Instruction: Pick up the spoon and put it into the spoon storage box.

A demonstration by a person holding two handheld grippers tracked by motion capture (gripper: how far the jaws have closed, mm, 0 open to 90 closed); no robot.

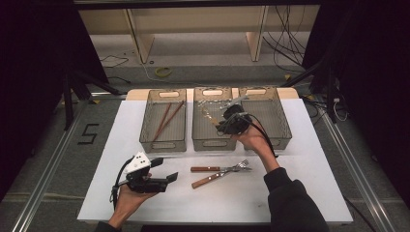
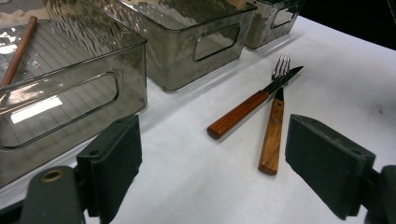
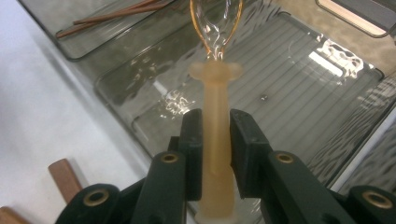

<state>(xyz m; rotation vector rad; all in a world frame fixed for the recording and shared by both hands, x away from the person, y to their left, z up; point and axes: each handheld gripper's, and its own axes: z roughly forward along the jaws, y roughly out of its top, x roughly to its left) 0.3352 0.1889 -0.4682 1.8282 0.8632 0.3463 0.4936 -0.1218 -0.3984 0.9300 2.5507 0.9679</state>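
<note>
My right gripper is shut on the cream handle of a spoon and holds it over the middle bin. The spoon's clear, gold-rimmed bowl points away from the jaws, above the bin's ribbed floor. My left gripper rests low at the table's front left, open, with bare tabletop between its jaws. A wooden-handled knife and a fork lie crossed on the white table, to the right of the left gripper.
Three smoked clear bins stand in a row at the back of the table. The left bin holds a pair of brown chopsticks. The right bin stands behind the right hand. Knife and fork lie mid-table.
</note>
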